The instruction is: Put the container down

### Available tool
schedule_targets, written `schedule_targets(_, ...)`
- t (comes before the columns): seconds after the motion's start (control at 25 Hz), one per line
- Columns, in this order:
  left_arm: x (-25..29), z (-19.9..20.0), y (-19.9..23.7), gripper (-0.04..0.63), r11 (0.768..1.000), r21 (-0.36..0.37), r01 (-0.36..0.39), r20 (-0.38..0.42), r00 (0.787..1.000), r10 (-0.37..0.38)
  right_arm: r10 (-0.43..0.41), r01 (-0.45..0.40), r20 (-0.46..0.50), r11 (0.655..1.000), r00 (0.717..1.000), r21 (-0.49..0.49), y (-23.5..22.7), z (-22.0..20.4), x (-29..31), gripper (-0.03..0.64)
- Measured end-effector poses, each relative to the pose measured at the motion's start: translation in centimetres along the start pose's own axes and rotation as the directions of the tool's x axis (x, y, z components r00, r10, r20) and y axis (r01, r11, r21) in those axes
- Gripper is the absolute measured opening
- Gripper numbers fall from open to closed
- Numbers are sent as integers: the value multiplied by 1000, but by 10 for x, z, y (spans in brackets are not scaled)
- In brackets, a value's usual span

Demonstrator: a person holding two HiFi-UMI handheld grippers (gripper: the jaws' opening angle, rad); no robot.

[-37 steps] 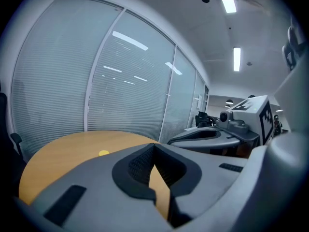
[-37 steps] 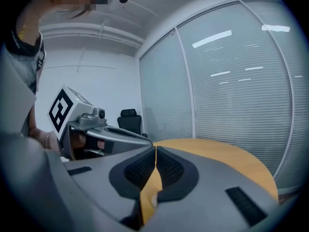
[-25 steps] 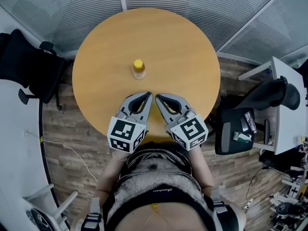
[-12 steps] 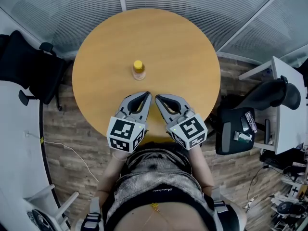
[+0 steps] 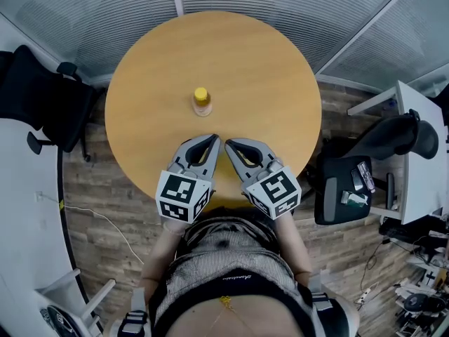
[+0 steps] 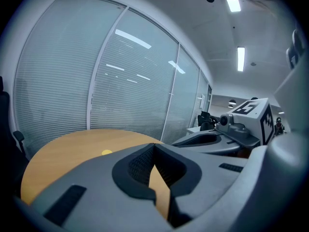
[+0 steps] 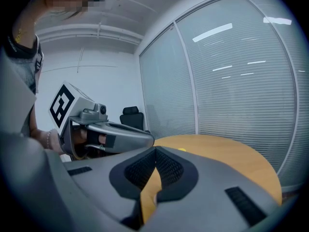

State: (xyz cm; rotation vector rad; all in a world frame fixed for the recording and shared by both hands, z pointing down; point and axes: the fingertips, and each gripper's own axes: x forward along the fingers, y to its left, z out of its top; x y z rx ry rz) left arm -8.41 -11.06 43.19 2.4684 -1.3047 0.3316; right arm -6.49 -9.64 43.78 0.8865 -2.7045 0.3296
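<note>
Looking down in the head view, the container [image 5: 202, 102], a small yellow-topped bottle, stands upright near the middle of the round wooden bench [image 5: 280, 69], well apart from both tools. The left tongs [image 5: 213, 140] and right tongs [image 5: 229, 144] hover side by side over the bench's near edge, tips almost meeting, each pressed together on nothing. I judge the put-down done: the bottle stands free, and the tools sit far enough off not to knock it.

In the left gripper view, the jaws meet, with only bench wood showing through the notch behind them; the container [image 6: 106, 152] peeps low beyond.

In the right gripper view, the jaws are likewise closed and empty, with the container [image 7: 182, 149] just past them.
</note>
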Motion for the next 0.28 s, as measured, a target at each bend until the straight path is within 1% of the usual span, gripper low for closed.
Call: schedule_targets(0.28,4,-4,-5,20,1000,-7,2,-7,1000,-2,7,-7,-7,1000,1000,2,-1,-4,-3,20)
